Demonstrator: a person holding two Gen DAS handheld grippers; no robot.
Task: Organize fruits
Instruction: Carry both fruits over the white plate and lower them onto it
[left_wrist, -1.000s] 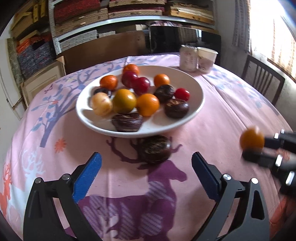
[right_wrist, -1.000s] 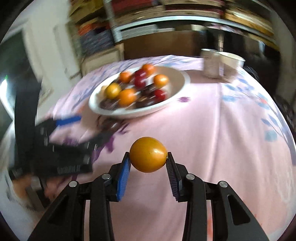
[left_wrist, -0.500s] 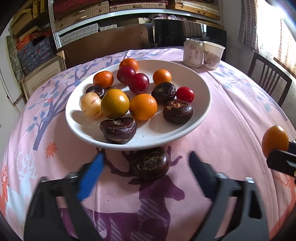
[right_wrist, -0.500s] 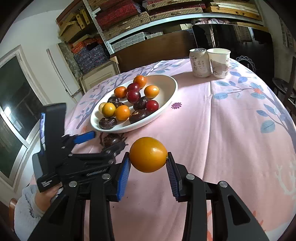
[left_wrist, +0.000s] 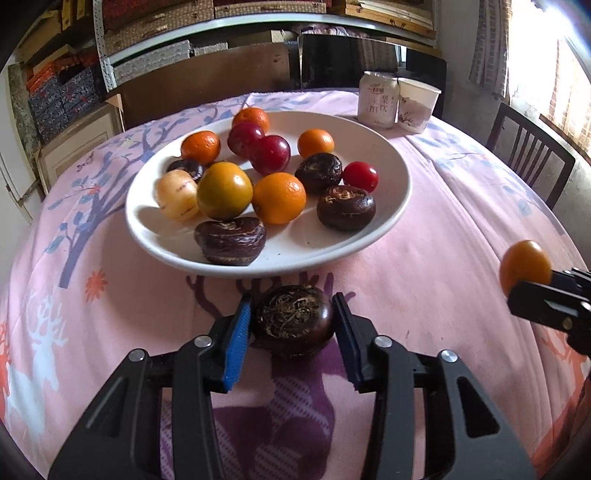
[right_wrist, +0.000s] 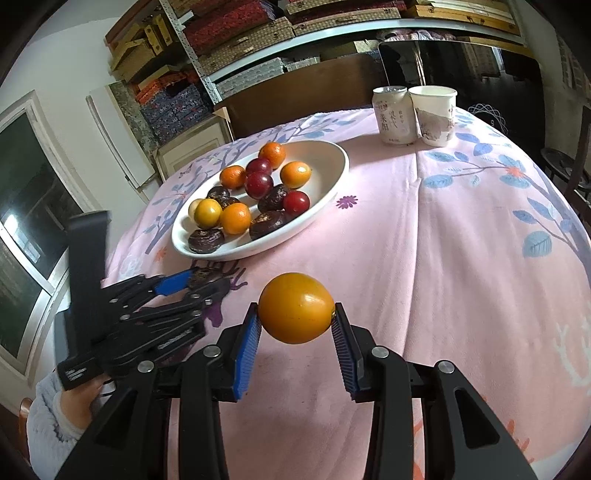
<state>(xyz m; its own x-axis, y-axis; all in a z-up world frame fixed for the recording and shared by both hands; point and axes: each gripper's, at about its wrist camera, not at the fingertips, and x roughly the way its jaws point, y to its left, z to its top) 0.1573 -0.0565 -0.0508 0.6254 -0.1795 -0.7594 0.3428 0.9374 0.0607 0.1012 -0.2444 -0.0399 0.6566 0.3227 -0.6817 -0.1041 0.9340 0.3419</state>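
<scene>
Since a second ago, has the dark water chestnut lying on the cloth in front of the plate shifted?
No. The dark water chestnut still lies on the purple deer print just below the white plate; only the left gripper has changed, its jaws closing around it.

A second ago my left hand-held gripper (left_wrist: 291, 325) stood wide open short of the dark water chestnut (left_wrist: 293, 320) lying on the tabletop (left_wrist: 443, 258) in front of the white plate (left_wrist: 391, 206). Now its jaws are closing around that chestnut, the blue pads (left_wrist: 236, 341) right at its sides, and the plate looms nearer.
</scene>
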